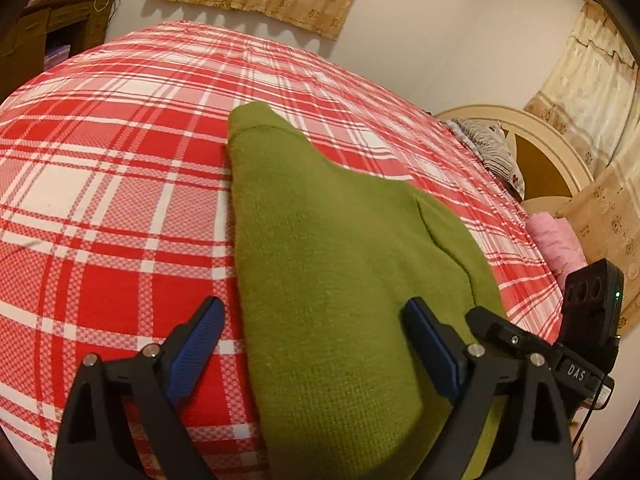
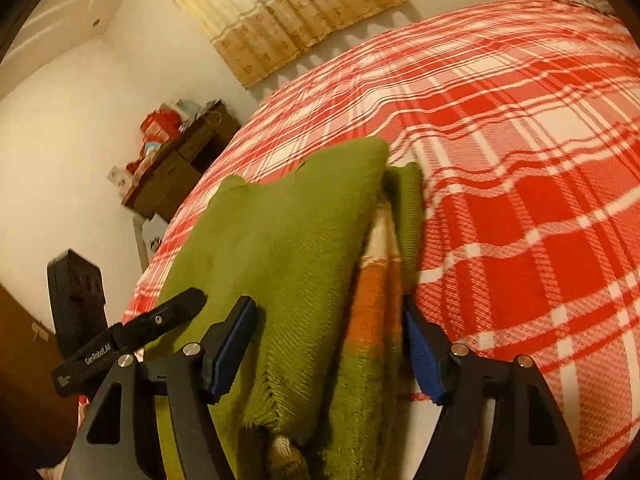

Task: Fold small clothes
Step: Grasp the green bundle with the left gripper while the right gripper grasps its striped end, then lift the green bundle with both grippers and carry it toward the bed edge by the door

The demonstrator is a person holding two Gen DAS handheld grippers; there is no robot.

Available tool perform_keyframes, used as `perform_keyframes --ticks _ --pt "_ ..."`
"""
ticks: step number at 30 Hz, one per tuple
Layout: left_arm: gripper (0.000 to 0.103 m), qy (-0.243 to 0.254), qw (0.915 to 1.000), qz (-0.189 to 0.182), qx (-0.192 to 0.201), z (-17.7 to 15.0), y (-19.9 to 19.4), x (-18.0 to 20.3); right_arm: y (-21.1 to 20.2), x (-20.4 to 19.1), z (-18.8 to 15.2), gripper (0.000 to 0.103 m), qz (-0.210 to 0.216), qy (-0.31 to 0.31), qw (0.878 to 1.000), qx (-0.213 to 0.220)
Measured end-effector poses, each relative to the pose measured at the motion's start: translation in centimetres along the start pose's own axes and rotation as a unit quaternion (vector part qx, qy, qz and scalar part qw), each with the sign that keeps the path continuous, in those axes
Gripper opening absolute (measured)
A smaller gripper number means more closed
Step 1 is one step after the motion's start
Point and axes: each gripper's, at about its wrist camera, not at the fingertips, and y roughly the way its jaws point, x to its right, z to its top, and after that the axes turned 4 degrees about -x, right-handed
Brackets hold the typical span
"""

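A: Left wrist view: state your left claw.
B: Spread apart, above the green sweater lying on the plaid bed.
A: Your right claw?
B: Also apart, straddling the sweater's folded edge.

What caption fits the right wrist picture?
Open right gripper over a folded green sweater on a red plaid bedsheet.

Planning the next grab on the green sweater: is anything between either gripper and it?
Nothing visible. The left gripper and right gripper both have open jaws directly over the green sweater, which lies on the plaid bedspread.
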Motion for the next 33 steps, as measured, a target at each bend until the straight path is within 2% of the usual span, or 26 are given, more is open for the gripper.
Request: perform_keyframes --ticks 1,2,4,14,17,19,22,28,30,32,33 --pt "0.073 0.006 1.0 -0.002 0.001 -0.1 0.0 0.3 0.1 -0.3 0.0 0.063 0.001 -0.007 1.0 0.0" --pt "0.068 0.011 0.9999 -0.004 0.001 -0.2 0.1 0.4 0.2 -0.6 -0.1 0.052 0.003 -0.016 1.0 -0.002" --pt "0.063 0.026 0.9996 0.012 0.006 -0.2 0.0 1.1 0.3 -1.1 -0.2 0.047 0.0 -0.028 1.0 -0.002" --pt "0.057 0.046 0.9976 0.051 0.011 -0.1 0.3 2.2 0.5 -1.1 0.2 0.041 -0.021 -0.029 0.999 0.002" --pt "0.049 0.051 0.9963 0.069 0.002 -0.4 -0.2 3.0 -0.1 -2.4 -0.1 0.036 -0.044 -0.027 0.999 0.004" --pt "0.043 0.056 0.9952 0.08 -0.003 -0.9 -1.2 3.7 -1.3 -3.4 -0.6 0.035 -0.041 -0.023 0.999 0.007" --pt "0.042 0.057 0.9941 0.089 -0.022 -1.9 -2.3 4.1 -2.9 -4.1 -1.9 0.034 -0.025 -0.009 1.0 -0.005" --pt "0.041 0.035 0.9929 0.063 -0.094 -6.1 -7.1 4.1 -7.1 -5.8 -6.5 0.034 0.017 0.009 0.999 -0.038" --pt "0.041 0.037 0.9917 0.061 -0.107 -7.8 -8.3 4.3 -8.4 -6.2 -8.7 0.034 0.024 0.004 0.998 -0.051" --pt "0.047 0.042 0.991 0.065 -0.11 -9.2 -9.0 4.5 -9.1 -6.0 -10.6 0.034 0.028 0.009 0.998 -0.059" --pt "0.056 0.043 0.9907 0.073 -0.107 -9.6 -9.0 4.5 -9.2 -5.8 -11.5 0.034 0.026 0.015 0.998 -0.06"
